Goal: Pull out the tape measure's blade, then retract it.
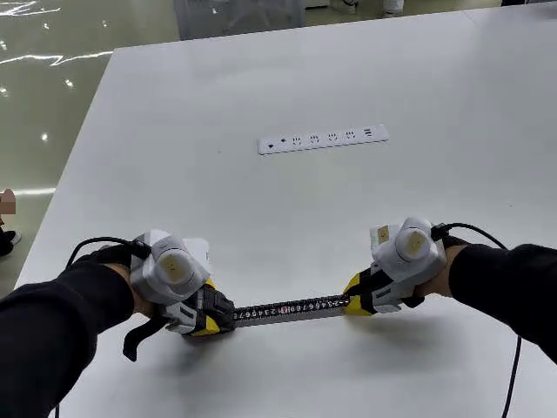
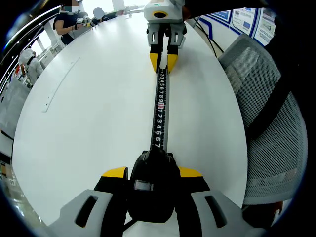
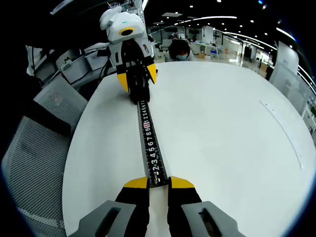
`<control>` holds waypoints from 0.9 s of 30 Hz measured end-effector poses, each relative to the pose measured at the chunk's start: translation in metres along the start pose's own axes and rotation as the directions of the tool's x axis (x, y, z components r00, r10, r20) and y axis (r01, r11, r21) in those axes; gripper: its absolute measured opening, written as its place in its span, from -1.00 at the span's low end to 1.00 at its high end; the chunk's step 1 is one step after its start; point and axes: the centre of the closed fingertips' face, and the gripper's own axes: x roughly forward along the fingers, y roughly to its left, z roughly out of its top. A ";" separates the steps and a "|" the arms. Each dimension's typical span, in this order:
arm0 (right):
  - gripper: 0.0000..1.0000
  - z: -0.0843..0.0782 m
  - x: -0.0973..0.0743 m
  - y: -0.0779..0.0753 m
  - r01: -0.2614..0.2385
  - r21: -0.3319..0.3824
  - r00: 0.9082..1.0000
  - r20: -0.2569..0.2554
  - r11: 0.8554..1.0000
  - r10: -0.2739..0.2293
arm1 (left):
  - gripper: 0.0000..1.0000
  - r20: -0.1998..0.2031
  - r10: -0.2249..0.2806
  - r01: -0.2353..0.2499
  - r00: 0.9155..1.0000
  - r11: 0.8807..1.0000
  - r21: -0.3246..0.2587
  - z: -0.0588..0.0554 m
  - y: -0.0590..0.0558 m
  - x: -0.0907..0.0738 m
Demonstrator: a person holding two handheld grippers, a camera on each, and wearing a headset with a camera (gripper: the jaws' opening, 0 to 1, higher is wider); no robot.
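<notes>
The black tape measure case sits between the yellow-tipped jaws of my left gripper, which is shut on it at the near left of the white table. Its black blade with white numbers runs out over the table to my right gripper, which is shut on the blade's end. In the right gripper view the blade stretches from my right gripper to the case in the far gripper. In the left gripper view the blade reaches my right gripper.
A white power strip lies flat on the table beyond the grippers. A grey mesh chair stands at the table's near edge. People sit at desks past the far end of the table.
</notes>
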 end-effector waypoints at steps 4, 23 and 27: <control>-0.82 -0.002 -0.001 0.000 0.001 0.002 1.000 0.001 1.000 -0.001 | -0.38 -0.001 0.000 0.000 1.000 1.000 0.000 0.000 0.000 0.000; -0.82 -0.012 -0.009 -0.002 0.007 0.011 1.000 -0.003 1.000 -0.007 | -0.38 0.001 0.001 -0.001 1.000 1.000 -0.001 0.000 0.000 0.000; -0.82 -0.014 -0.011 -0.003 0.007 0.012 1.000 -0.002 1.000 -0.007 | -0.38 0.001 0.002 -0.002 1.000 1.000 -0.001 0.000 0.000 0.000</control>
